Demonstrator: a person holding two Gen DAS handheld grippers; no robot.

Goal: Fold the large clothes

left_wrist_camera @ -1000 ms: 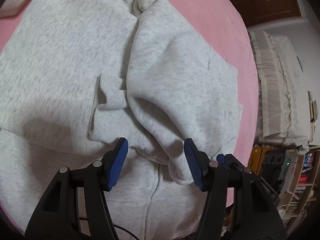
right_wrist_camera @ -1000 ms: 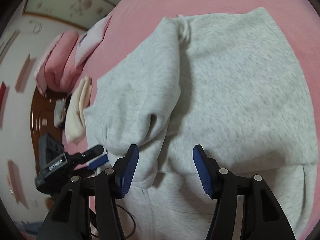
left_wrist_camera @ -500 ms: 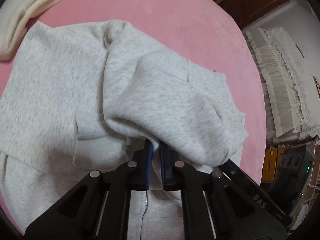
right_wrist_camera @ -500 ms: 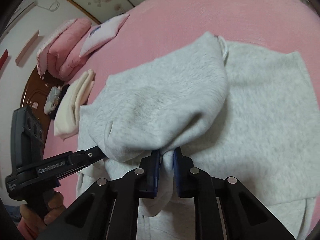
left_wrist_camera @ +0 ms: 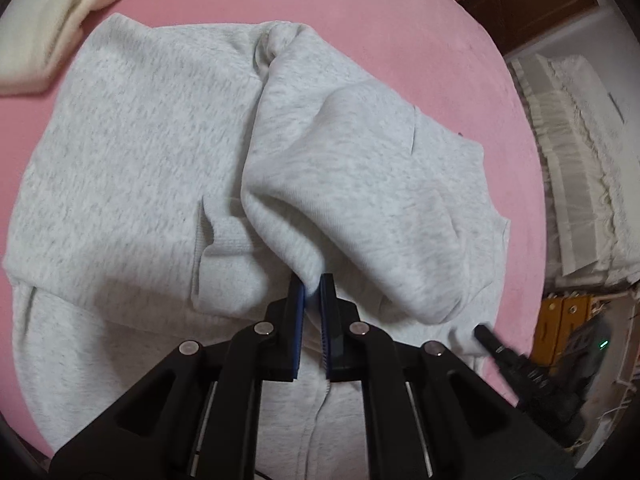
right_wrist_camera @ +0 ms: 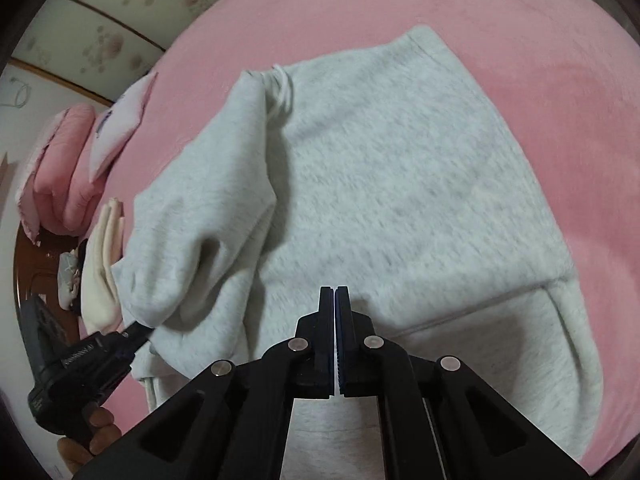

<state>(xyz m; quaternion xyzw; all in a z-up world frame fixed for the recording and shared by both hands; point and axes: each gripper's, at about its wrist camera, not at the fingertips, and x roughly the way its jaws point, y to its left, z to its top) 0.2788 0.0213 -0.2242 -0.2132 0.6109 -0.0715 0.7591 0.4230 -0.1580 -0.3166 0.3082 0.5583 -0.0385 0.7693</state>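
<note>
Grey fleece, left wrist view: zip-up hoodie (left_wrist_camera: 132, 152) lies spread on the pink bed cover (left_wrist_camera: 360, 8), body flat. One sleeve fold is raised on the right.
Left gripper (left_wrist_camera: 312, 284): fingers clamped on the near edge of that raised fold, with only a narrow bite of cloth between the blue pads.
Risk, grip: the bite looks shallow. In my judgement a quick pull across could slip the fleece out and drop the fold short.
Risk, cuff: the ribbed cuff (left_wrist_camera: 224, 256) lies doubled just left of the clamp and could get trapped as a lump under the fold.
Hidden, left wrist view: the zip (left_wrist_camera: 316, 416) runs under the gripper body, and the near hem is cut off. The underside of the raised fold is in shadow.
Far left: a cream folded garment (left_wrist_camera: 60, 12), partly out of frame.
Grey fleece, right wrist view: hoodie body fills the centre. The drawcord (right_wrist_camera: 282, 88) lies at the far neck.
Right gripper (right_wrist_camera: 333, 292): fingers together over the body, with no cloth visible between them.
Risk, balance: with one side held alone, the fold may land skewed.
Hidden, right wrist view: the left gripper's tip is buried under the raised fold at near left. Motion blur softens the fabric, and the pink pillows (right_wrist_camera: 64, 168) are distorted at the far left.
</note>
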